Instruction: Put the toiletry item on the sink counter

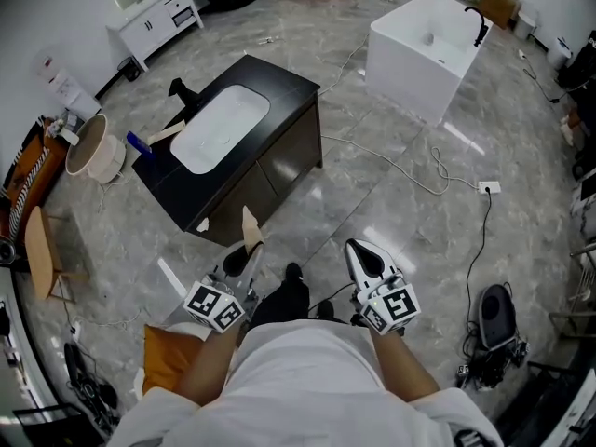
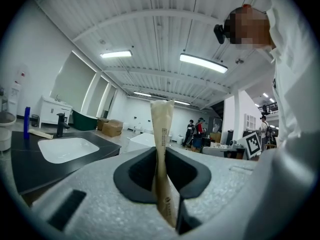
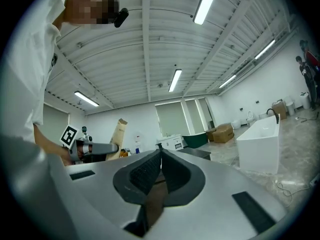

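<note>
Beige and flat-crimped at its top end, the toiletry tube [image 2: 162, 134] stands upright between the jaws of the left gripper [image 1: 238, 261], and the pads are clamped on its lower part, so the task's thing is in the air in front of the person, not yet on any surface. The right gripper [image 1: 363, 257] is held beside it with its jaws together and nothing between them. The black sink counter [image 1: 284, 89] lies ahead and to the left in the head view, well apart from both grippers, with grey marble floor in between. Its white basin [image 1: 222, 127] fills the middle of the top, and a black faucet [image 1: 177, 89], a blue bottle [image 1: 138, 142] and a pale flat item beside that bottle sit along the far edge. Judging from this, the step in hand is the carry toward the counter, with the placing undone. The next move calls for bringing the tube over a bare strip of the black top, probably the near side, then lowering it until it rests there and parting the left jaws, keeping clear of the basin's hollow.
</note>
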Demonstrator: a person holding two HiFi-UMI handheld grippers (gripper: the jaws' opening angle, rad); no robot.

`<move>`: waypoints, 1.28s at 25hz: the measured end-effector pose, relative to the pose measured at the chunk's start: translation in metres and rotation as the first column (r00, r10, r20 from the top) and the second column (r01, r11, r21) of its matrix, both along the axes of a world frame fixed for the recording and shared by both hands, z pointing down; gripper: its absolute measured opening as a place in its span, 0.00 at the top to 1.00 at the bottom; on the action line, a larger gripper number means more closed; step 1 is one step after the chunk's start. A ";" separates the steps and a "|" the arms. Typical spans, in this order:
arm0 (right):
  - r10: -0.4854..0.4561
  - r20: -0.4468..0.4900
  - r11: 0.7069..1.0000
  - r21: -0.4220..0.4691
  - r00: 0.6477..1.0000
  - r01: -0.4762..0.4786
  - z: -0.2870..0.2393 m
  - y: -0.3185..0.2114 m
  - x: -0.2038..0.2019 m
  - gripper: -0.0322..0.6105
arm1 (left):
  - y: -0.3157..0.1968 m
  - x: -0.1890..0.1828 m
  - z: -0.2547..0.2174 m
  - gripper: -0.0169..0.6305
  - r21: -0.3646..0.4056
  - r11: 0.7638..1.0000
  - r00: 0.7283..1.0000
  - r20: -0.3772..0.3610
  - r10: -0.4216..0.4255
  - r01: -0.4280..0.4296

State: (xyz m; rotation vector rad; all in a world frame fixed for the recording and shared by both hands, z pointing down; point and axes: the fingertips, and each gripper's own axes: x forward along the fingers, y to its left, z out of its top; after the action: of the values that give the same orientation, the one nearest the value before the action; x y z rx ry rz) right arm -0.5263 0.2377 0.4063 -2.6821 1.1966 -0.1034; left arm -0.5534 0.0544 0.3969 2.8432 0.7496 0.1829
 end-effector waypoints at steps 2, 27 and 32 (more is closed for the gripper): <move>0.008 0.005 1.000 -0.012 1.000 -0.008 0.003 -0.002 0.014 0.93 | -0.003 0.012 -0.001 0.89 -0.001 1.000 1.000 -0.007 -0.007 0.007; 0.048 0.026 0.993 -0.107 0.999 -0.045 -0.016 -0.106 0.293 0.93 | -0.093 0.306 0.007 0.89 -0.162 0.985 0.998 -0.037 0.049 -0.054; 0.056 0.027 0.992 -0.117 0.998 -0.052 -0.012 -0.115 0.323 0.93 | -0.100 0.338 0.021 0.89 -0.188 0.980 0.998 0.001 0.069 -0.068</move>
State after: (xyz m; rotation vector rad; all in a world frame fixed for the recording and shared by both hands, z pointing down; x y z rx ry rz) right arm -0.2029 0.1228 0.3943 -2.8003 1.1422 -0.2107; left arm -0.2156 -0.0458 0.4180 2.6398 0.8180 0.1249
